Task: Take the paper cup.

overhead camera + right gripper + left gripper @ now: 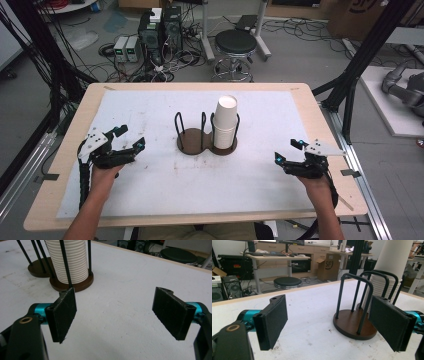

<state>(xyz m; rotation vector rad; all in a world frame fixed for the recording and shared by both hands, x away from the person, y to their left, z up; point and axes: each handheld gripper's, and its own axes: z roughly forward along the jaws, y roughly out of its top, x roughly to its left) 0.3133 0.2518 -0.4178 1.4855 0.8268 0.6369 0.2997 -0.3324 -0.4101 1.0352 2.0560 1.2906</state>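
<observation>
White covering lay across the table (pixel 150 195), leaving bare room all around the stack of paper cups (pixel 226 122) in the holder's (pixel 192 142) right ring at centre. Well apart from it, the left gripper (pixel 129 138) and right gripper (pixel 287 151) stood wide, holding nothing, forearms low near the front edge.
</observation>
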